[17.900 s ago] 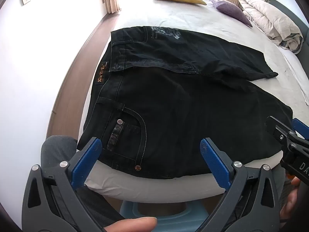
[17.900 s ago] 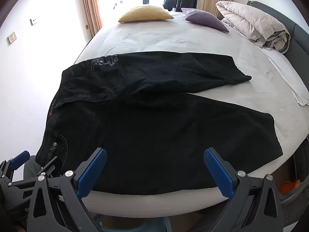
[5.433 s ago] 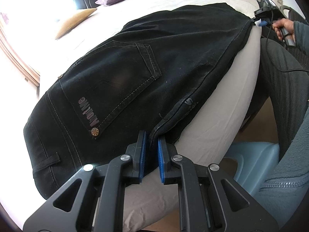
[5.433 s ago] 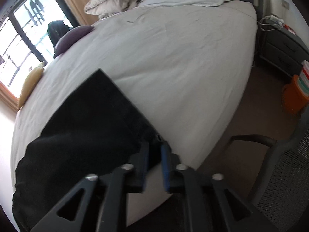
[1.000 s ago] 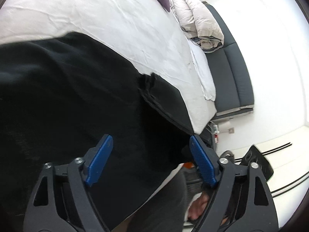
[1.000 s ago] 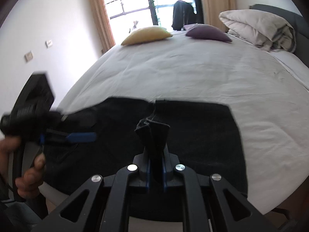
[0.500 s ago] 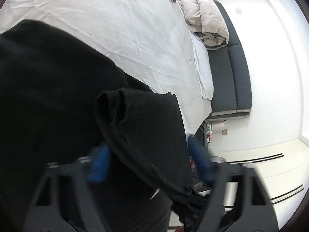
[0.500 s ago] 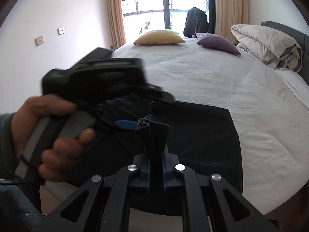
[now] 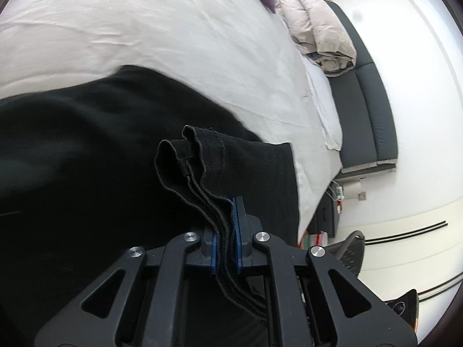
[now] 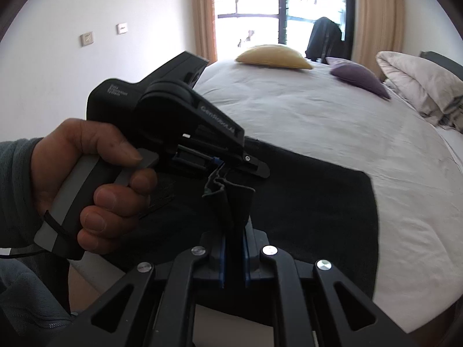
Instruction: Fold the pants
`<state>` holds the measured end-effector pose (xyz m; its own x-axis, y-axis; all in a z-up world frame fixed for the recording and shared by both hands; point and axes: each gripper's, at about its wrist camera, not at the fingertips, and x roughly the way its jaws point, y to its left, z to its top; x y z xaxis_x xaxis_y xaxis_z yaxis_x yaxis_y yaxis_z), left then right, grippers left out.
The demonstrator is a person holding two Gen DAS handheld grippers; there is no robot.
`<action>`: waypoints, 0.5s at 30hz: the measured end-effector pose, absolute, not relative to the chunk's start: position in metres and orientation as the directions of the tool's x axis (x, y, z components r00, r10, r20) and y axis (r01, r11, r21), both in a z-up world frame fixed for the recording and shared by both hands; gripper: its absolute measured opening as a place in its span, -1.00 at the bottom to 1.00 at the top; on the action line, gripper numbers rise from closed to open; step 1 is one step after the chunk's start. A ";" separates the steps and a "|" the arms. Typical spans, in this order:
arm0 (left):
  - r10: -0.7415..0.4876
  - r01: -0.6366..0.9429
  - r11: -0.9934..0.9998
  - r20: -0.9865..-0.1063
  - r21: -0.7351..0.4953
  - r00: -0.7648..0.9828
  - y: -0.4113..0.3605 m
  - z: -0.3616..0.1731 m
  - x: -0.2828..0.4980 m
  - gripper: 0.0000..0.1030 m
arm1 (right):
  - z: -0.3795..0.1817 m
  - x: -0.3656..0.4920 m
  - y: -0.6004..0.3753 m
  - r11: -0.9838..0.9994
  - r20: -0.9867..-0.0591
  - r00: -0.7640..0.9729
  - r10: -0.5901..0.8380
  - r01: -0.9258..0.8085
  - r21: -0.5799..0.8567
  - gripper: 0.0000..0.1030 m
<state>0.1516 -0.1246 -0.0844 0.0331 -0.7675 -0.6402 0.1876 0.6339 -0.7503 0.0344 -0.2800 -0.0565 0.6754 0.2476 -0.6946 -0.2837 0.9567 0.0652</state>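
The black pants (image 9: 86,150) lie folded on the white bed (image 9: 144,29); they also show in the right wrist view (image 10: 312,202). My left gripper (image 9: 225,231) is shut on the stacked hem layers of the pants legs (image 9: 199,162), which stand up between its blue pads. My right gripper (image 10: 233,248) is shut on the same bunched hem edge (image 10: 231,199). In the right wrist view the left gripper (image 10: 220,163) comes in from the left, held by a hand (image 10: 95,179), its tips on the top of that hem.
A yellow pillow (image 10: 275,56) and a purple pillow (image 10: 356,76) lie at the far end of the bed. A bunched duvet (image 10: 419,86) sits at the right by the dark headboard (image 9: 364,92). A nightstand (image 9: 327,214) and an office chair (image 9: 350,254) stand beside the bed.
My left gripper was open a second ago; it has moved onto the hem held by the right gripper and shut on it. The right gripper stays shut on the hem.
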 end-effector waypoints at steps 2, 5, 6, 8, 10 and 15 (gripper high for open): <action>-0.748 0.194 0.657 -0.663 -0.729 0.043 -0.112 -0.091 0.149 -0.87 | -0.060 0.034 -0.270 0.952 -0.703 0.663 0.255 -0.301 0.061 -0.80; -0.728 0.192 0.680 -0.684 -0.708 0.054 -0.104 -0.098 0.148 -0.87 | -0.066 0.035 -0.261 0.946 -0.717 0.646 0.262 -0.318 0.059 -0.80; -0.722 0.193 0.685 -0.689 -0.702 0.055 -0.102 -0.100 0.148 -0.86 | -0.070 0.035 -0.258 0.945 -0.723 0.639 0.262 -0.323 0.057 -0.80; -0.706 0.197 0.700 -0.706 -0.686 0.050 -0.118 -0.106 0.144 -0.86 | -0.078 0.038 -0.256 0.943 -0.738 0.623 0.260 -0.327 0.056 -0.80; -0.699 0.199 0.707 -0.714 -0.679 0.045 -0.124 -0.109 0.140 -0.86 | -0.089 0.038 -0.253 0.942 -0.757 0.599 0.261 -0.331 0.063 -0.80; -0.698 0.207 0.708 -0.714 -0.675 0.057 -0.128 -0.108 0.136 -0.83 | -0.100 0.036 -0.250 0.941 -0.770 0.578 0.269 -0.330 0.080 -0.77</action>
